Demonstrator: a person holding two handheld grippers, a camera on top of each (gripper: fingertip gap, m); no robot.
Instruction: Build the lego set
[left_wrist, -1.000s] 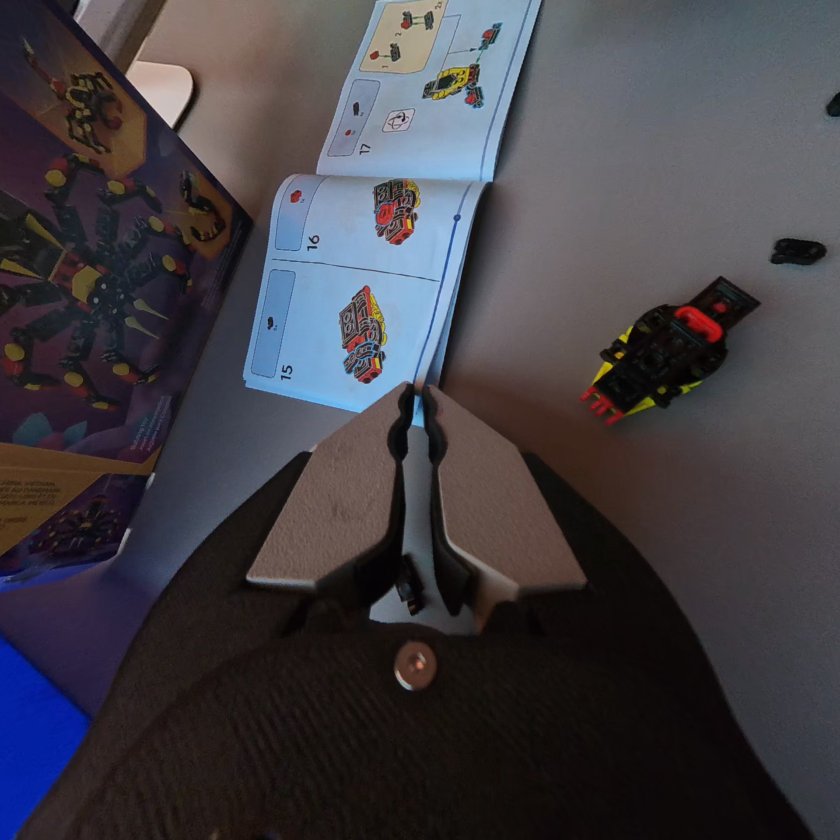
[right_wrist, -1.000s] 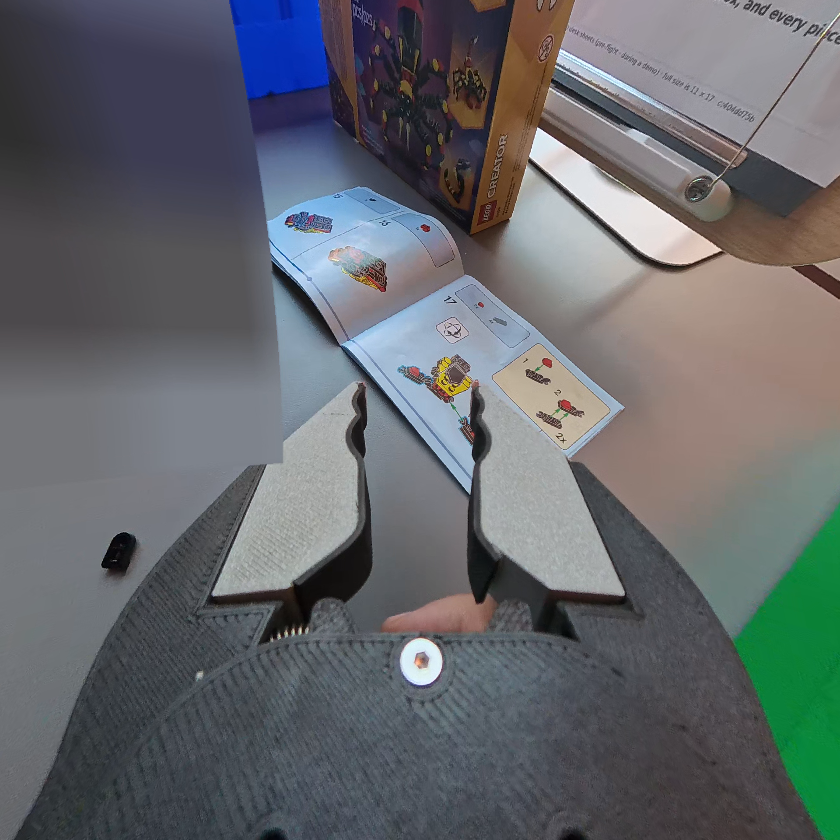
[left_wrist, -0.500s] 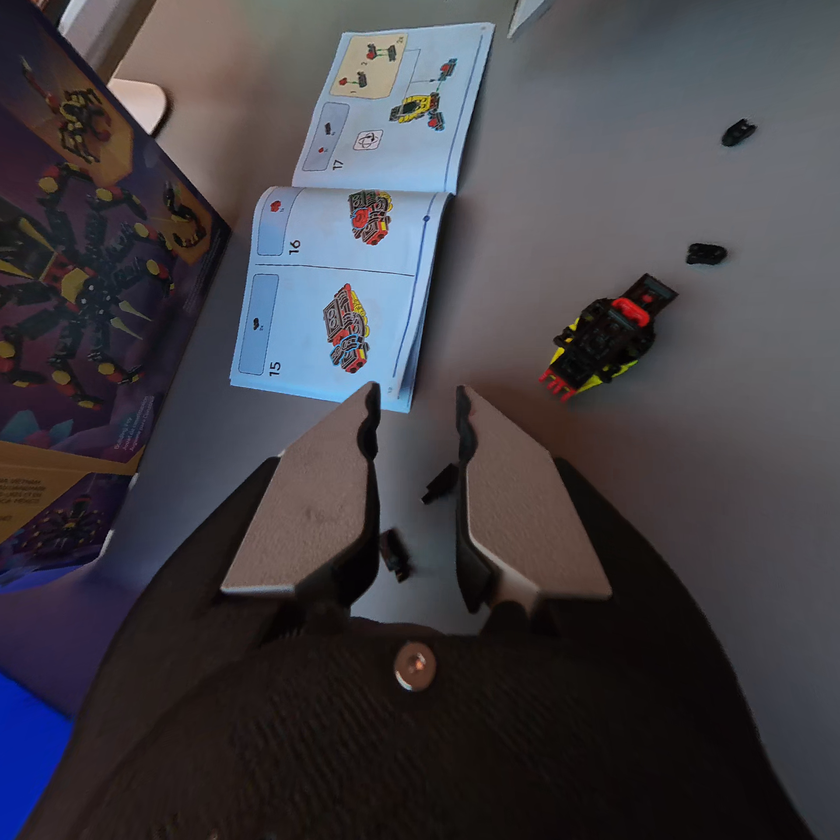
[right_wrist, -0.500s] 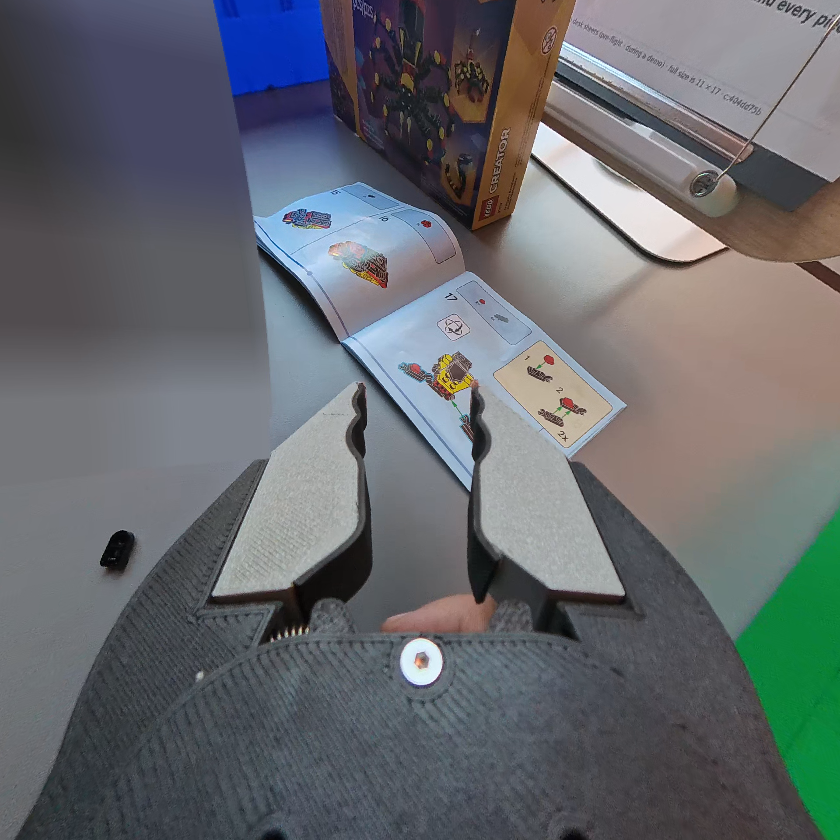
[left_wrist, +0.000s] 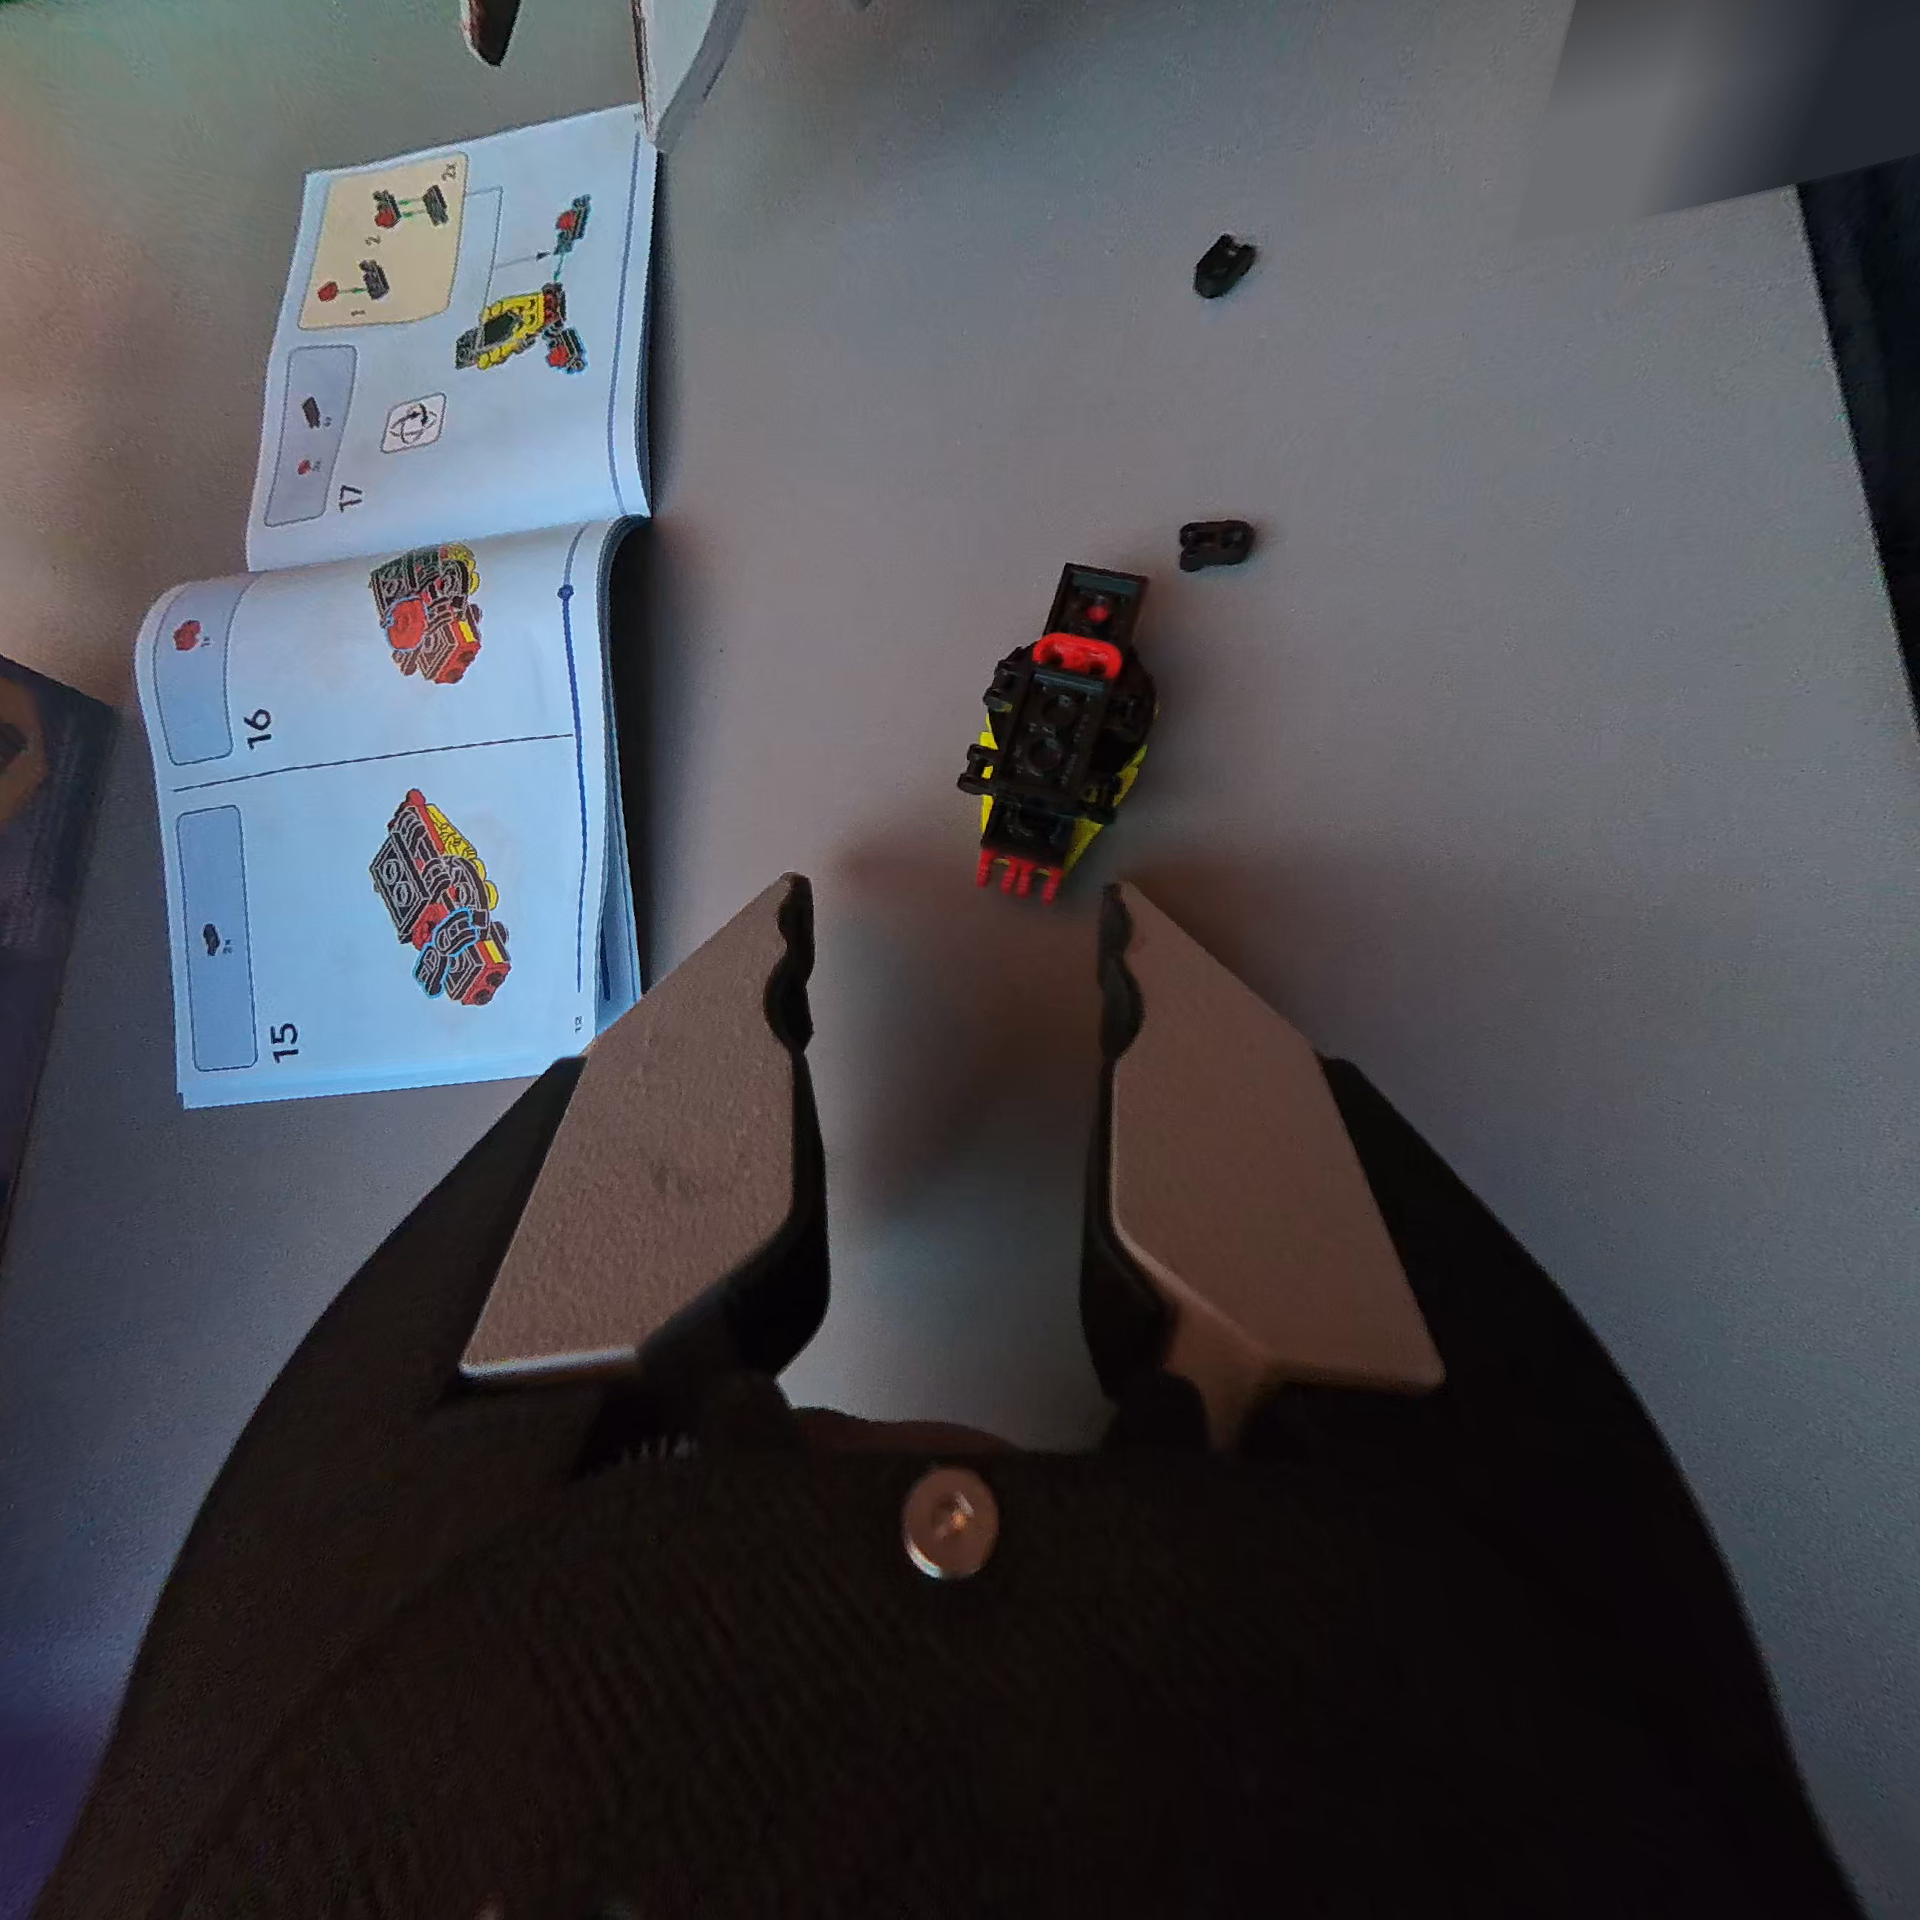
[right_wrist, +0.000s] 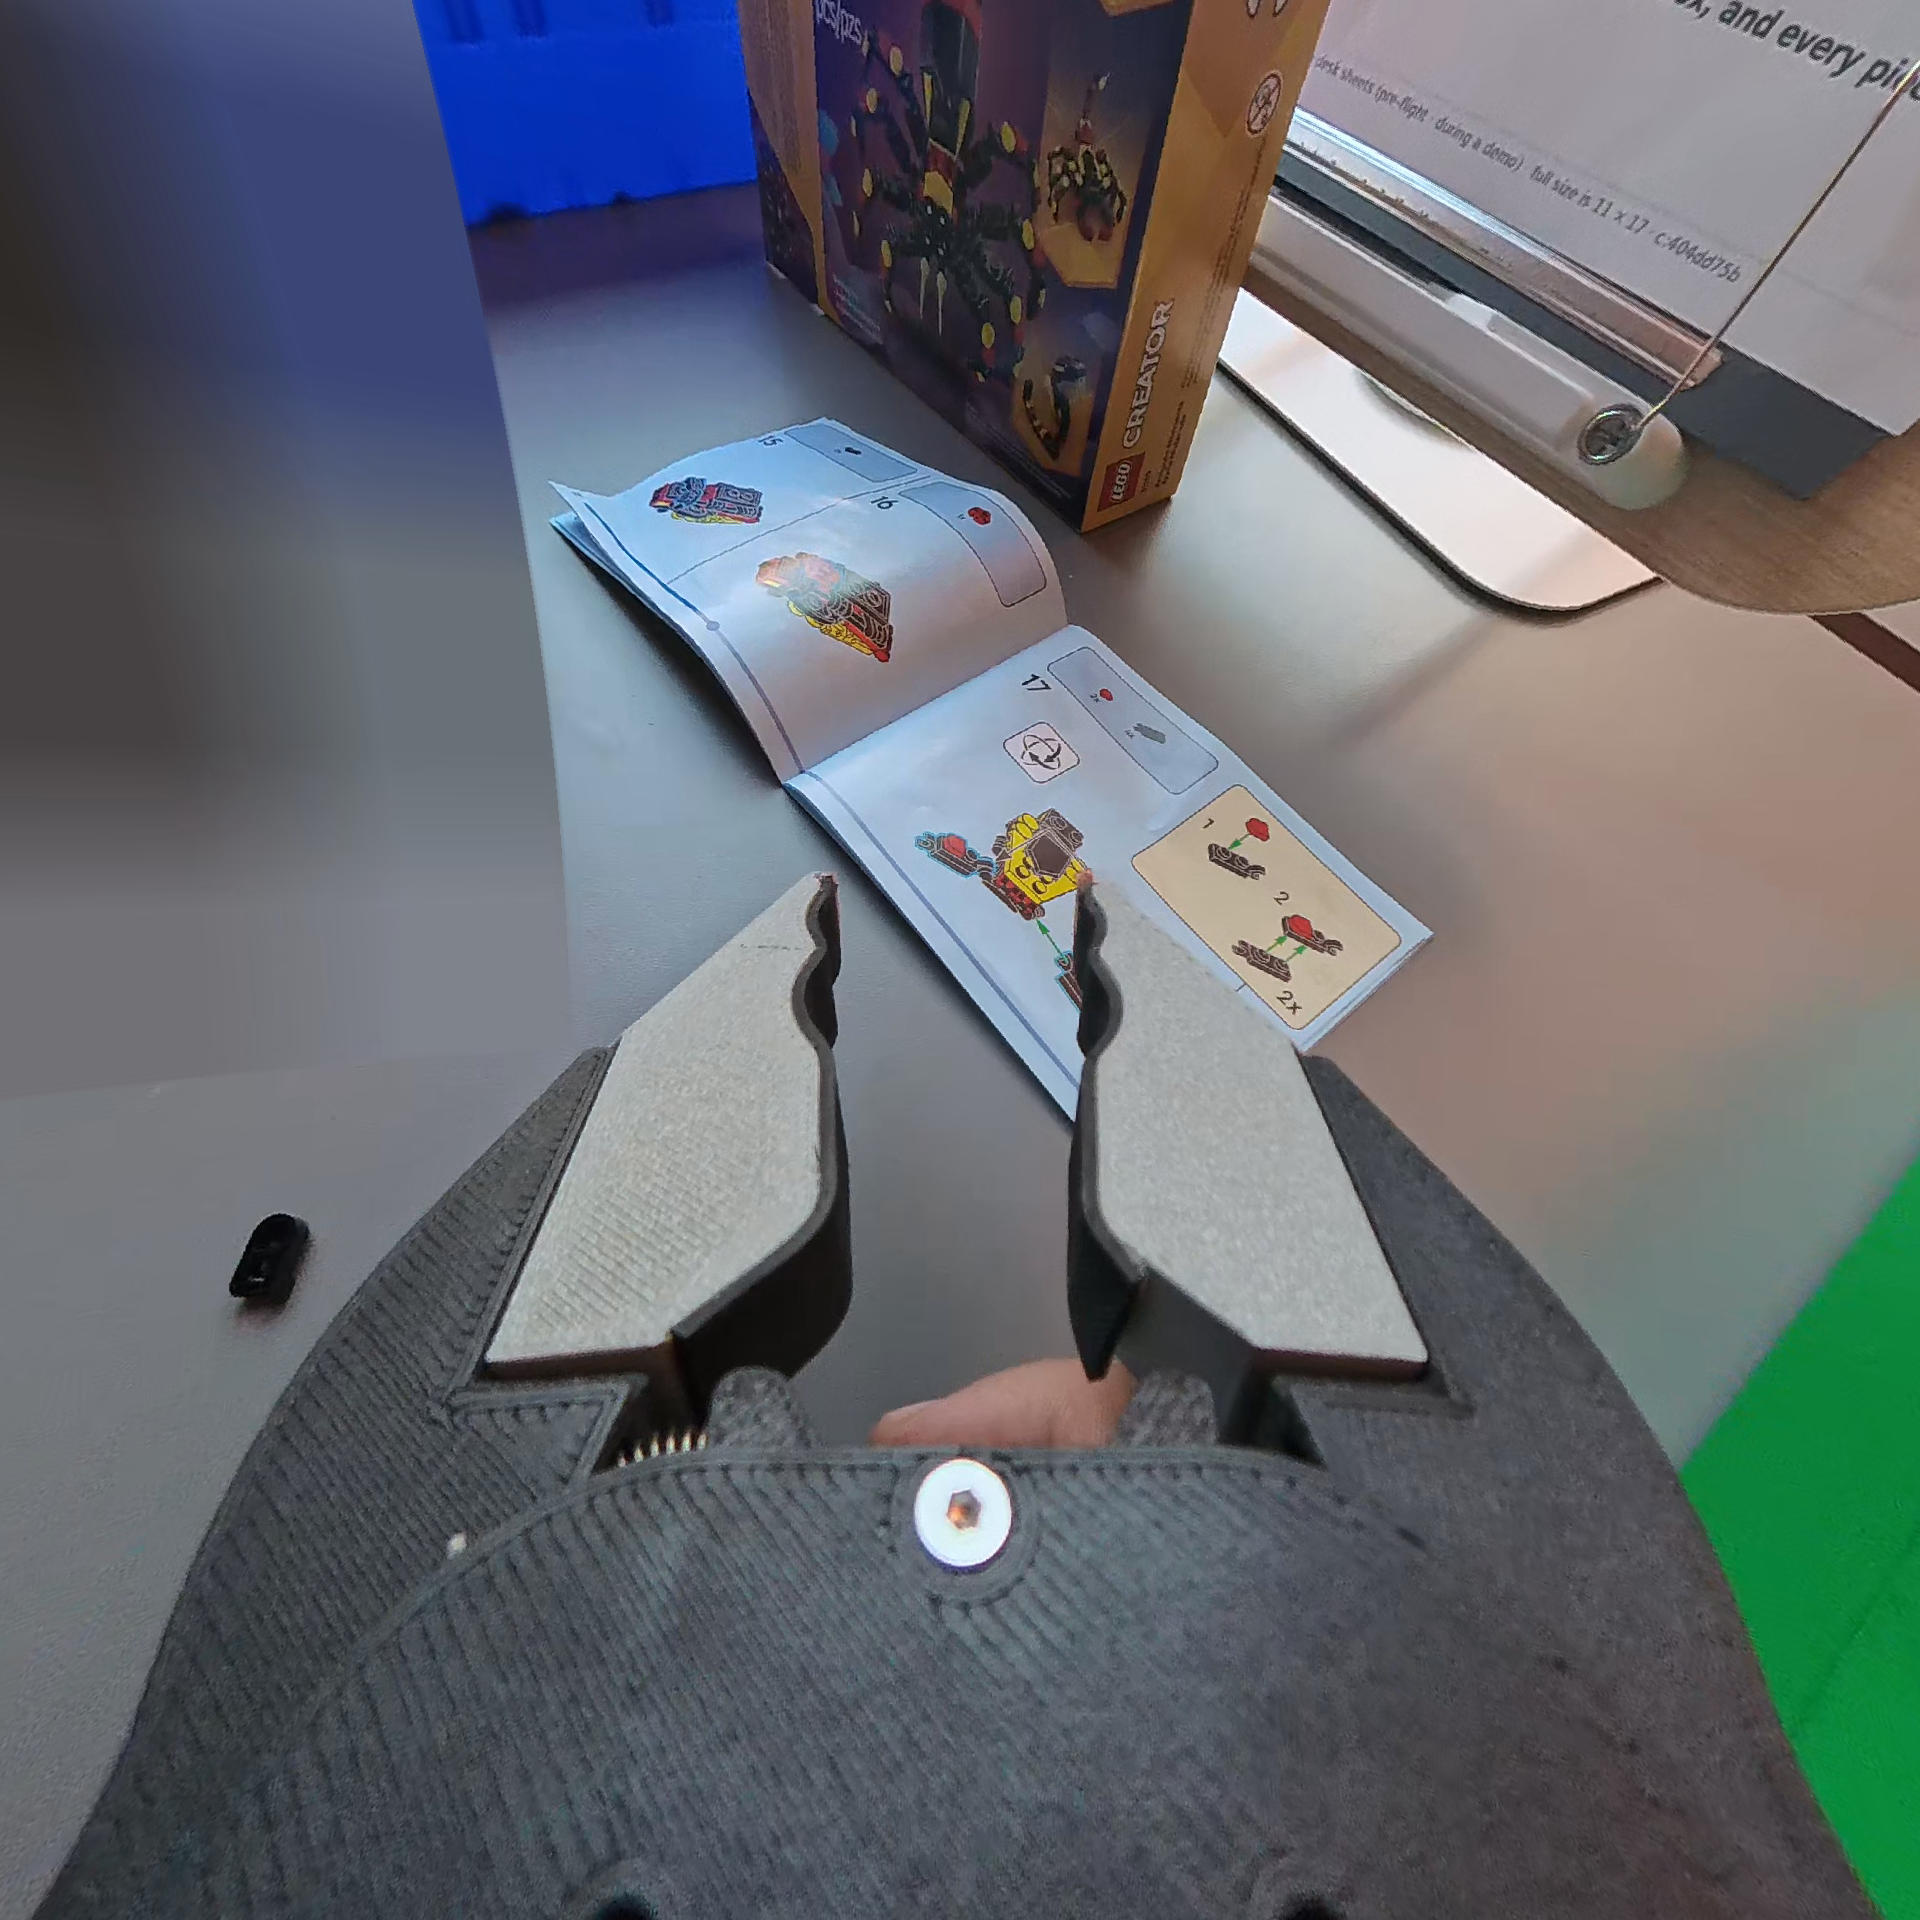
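Plastic was the material of everything to be built, so the half-built model (left_wrist: 1060, 738), black with yellow sides and red teeth, looked light, stiff and a little slippery. It would probably break apart if it was squeezed on the thin red parts. I judged that the best place to hold it was across the wide black middle, on the two flat sides.

The model lay on the grey table (left_wrist: 1455, 935), well to the right of the open instruction booklet (left_wrist: 405, 644), as the left wrist view showed it. The left gripper (left_wrist: 951, 904) hovered just before the model's red teeth, jaws apart and holding nothing. The right gripper (right_wrist: 951, 894) hung over the booklet's near corner, jaws also apart and empty.

I counted one model, one booklet, one set box (right_wrist: 997, 229) standing behind the booklet, and two loose black pieces (left_wrist: 1216, 544) (left_wrist: 1224, 265) beyond the model.
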